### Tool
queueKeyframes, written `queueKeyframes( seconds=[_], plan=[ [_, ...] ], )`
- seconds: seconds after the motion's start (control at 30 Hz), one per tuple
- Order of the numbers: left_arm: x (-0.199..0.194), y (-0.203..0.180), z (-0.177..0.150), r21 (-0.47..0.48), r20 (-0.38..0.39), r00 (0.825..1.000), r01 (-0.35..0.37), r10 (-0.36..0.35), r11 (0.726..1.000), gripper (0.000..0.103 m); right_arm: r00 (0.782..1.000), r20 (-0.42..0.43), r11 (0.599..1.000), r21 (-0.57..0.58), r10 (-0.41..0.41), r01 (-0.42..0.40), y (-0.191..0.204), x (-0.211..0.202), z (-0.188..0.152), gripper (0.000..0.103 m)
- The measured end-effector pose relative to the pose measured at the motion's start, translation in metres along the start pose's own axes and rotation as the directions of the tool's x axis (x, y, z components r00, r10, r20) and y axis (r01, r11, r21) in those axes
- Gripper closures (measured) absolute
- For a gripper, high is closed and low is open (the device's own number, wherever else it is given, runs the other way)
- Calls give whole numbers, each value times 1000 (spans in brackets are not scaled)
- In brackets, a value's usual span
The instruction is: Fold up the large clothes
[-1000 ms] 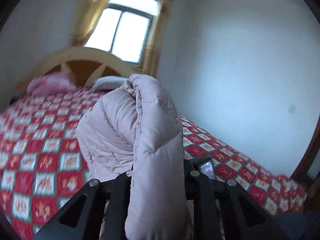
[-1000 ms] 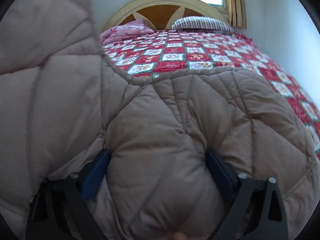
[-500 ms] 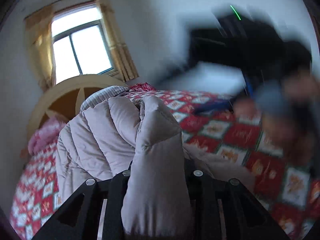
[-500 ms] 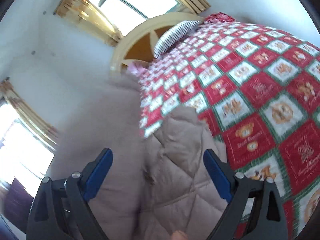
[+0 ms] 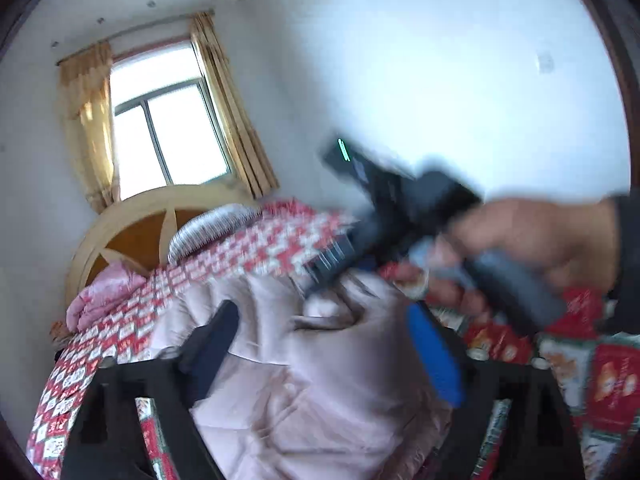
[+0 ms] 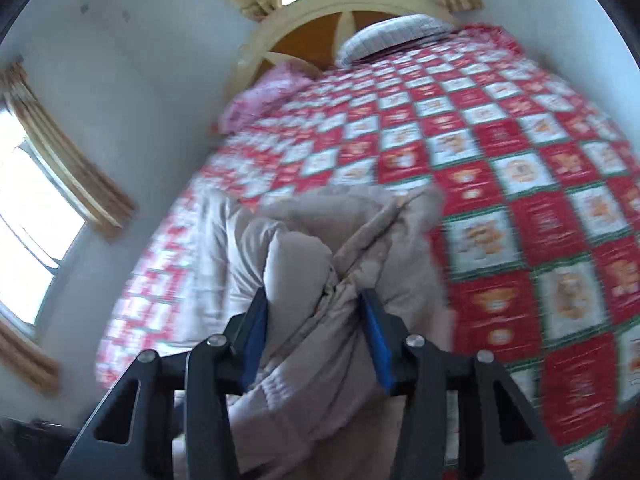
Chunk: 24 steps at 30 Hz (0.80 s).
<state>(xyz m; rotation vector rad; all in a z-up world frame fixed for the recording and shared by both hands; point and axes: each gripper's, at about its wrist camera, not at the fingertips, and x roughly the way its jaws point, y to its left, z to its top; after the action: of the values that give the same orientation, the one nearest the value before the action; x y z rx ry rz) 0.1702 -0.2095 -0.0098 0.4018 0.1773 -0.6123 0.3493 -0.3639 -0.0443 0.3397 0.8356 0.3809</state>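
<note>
Left wrist view, left gripper (image 5: pixel 320 344): we see its jaws opening, spread wide, with a bunched fold of the padded coat (image 5: pixel 304 392) lying between them, the pads clear of the fabric.
Left wrist view, coat: we find it heaped on the checked bedspread (image 5: pixel 248 252), near the foot end.
Left wrist view, only here: we see a hand (image 5: pixel 532 240) holding the right gripper from the right, blurred, its front end down on the coat's fold; its jaws are hidden from this side.
Right wrist view, right gripper (image 6: pixel 316 320): we see its jaws closing, the blue pads (image 6: pixel 376 336) against a thick bundle of the coat on both sides.
Right wrist view, coat: we see it run from the jaws out onto the bedspread.
Right wrist view, only here: we see a second window (image 6: pixel 28 200) on the left wall.
Both views: we see the arched headboard (image 6: pixel 296 20) and the striped pillow (image 6: pixel 396 32).
</note>
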Motion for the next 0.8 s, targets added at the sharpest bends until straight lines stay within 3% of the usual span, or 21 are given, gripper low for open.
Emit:
queueKeyframes(
  seconds=[0.1, 0.23, 0.33, 0.4, 0.5, 0.57, 0.6, 0.7, 0.73, 0.8],
  plan=[
    [-7, 32, -6, -45, -5, 999, -50, 50, 998, 12, 998, -25, 999, 7, -50, 50, -10, 4, -8, 54],
    [41, 86, -45, -82, -179, 965, -207, 190, 975, 12, 994, -40, 994, -1, -106, 106, -19, 2, -12, 54],
    [68, 95, -66, -113, -220, 963, -183, 155, 977, 12, 984, -16, 984, 11, -179, 179, -14, -15, -8, 54],
    [77, 87, -68, -112, -218, 967, -157, 130, 981, 12, 970, 63, 972, 34, -234, 232, 1, -38, 0, 54],
    [85, 72, -66, -90, -199, 971, -150, 130, 985, 12, 967, 215, 988, 93, -138, 120, 36, -70, 19, 48],
    [85, 63, -67, -74, -189, 974, -139, 123, 988, 12, 957, 286, 987, 131, 52, -93, 56, -72, 29, 41],
    [86, 63, -68, -104, -198, 974, -128, 106, 986, 12, 929, 320, 956, 161, 184, -245, 60, -63, 35, 40],
    [72, 81, -73, -175, -191, 976, -137, 103, 975, 12, 880, 308, 868, 233, 361, -438, 52, -16, 48, 39],
    [61, 89, -75, -174, -177, 978, -145, 114, 974, 12, 876, 316, 855, 258, 365, -450, 42, -5, 50, 40],
    [50, 99, -74, -168, -157, 976, -174, 148, 970, 12, 907, 340, 869, 334, 250, -364, 10, 11, 43, 38]
  ],
)
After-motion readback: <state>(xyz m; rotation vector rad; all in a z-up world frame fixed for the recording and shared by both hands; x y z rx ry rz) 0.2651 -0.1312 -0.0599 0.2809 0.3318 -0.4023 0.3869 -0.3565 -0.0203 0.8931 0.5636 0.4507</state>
